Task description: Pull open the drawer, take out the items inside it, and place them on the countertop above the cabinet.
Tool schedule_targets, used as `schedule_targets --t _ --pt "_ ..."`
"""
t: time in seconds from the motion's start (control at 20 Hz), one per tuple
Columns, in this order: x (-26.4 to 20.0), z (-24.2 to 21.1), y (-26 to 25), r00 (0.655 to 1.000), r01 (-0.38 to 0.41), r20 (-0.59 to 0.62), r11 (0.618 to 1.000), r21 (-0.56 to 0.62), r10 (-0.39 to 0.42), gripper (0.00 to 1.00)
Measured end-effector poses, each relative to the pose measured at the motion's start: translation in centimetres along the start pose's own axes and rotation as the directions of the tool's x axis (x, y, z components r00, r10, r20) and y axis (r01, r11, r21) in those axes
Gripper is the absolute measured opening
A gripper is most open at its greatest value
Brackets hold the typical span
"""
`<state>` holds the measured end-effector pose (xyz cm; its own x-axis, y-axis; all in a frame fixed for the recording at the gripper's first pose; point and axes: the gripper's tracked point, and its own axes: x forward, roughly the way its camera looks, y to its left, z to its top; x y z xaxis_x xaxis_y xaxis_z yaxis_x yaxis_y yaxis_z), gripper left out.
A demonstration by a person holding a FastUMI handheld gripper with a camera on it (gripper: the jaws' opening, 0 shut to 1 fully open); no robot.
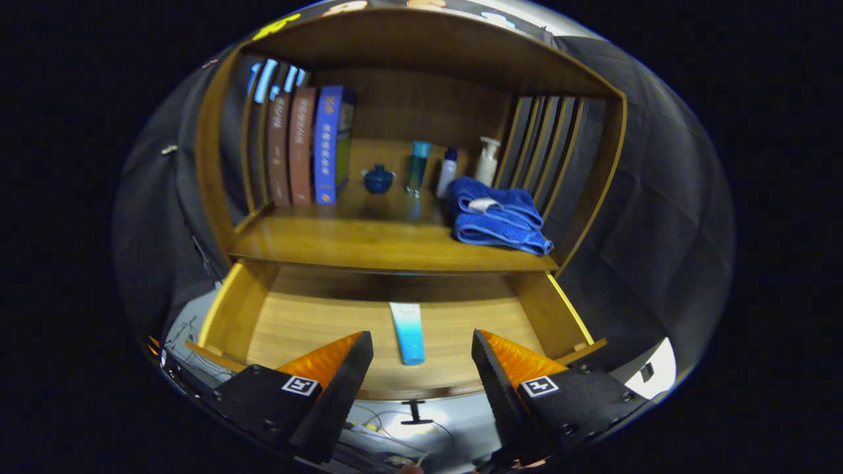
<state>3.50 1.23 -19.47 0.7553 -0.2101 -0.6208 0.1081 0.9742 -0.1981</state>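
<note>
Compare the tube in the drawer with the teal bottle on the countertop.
The tube lies flat on the open drawer floor, between and just ahead of the open gripper fingers; the teal bottle stands upright on the countertop, beyond them. The tube fades white to blue; the bottle is teal throughout. Both are slim.

A wooden cabinet (408, 243) with an open upper compartment stands against dark cloth booth walls (658, 217). Vertical slats (543, 148) line the compartment's right side. On its shelf stand upright books (306, 148) at the left, then a small blue lidded pot (379, 178), three bottles (448, 168) along the back panel, and a folded blue towel (497, 220) at the right. The wood reflects light softly. Below, a pale floor (402, 424) carries loose cables.
</note>
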Motion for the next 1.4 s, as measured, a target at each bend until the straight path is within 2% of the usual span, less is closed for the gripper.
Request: schedule_targets --t 0.05,0.2,0.4,0.7,1.0,1.05,1.1,1.35,1.4 --pt "1.4 -0.1 -0.2 0.999 0.008 -0.042 1.0 -0.005 -0.008 0.96" --pt "5.3 -1.4 0.7 0.987 -0.047 -0.155 0.999 0.027 0.05 0.99" --pt "9.9 -4.8 0.7 0.946 -0.085 -0.313 0.996 0.023 0.088 0.99" --pt "13.0 -7.4 1.7 0.898 -0.135 -0.411 0.987 0.083 0.157 0.99" --pt "14.8 -8.7 3.3 0.854 -0.182 -0.473 0.977 0.115 0.215 0.7" --pt "14.9 -9.0 4.1 0.845 -0.203 -0.475 0.969 0.143 0.247 0.65" --pt "14.4 -9.2 4.1 0.833 -0.217 -0.493 0.969 0.123 0.249 0.6" --pt "13.8 -9.6 4.1 0.83 -0.22 -0.502 0.97 0.107 0.244 0.33" --pt "13.3 -9.8 3.8 0.83 -0.21 -0.511 0.974 0.088 0.225 0.33"
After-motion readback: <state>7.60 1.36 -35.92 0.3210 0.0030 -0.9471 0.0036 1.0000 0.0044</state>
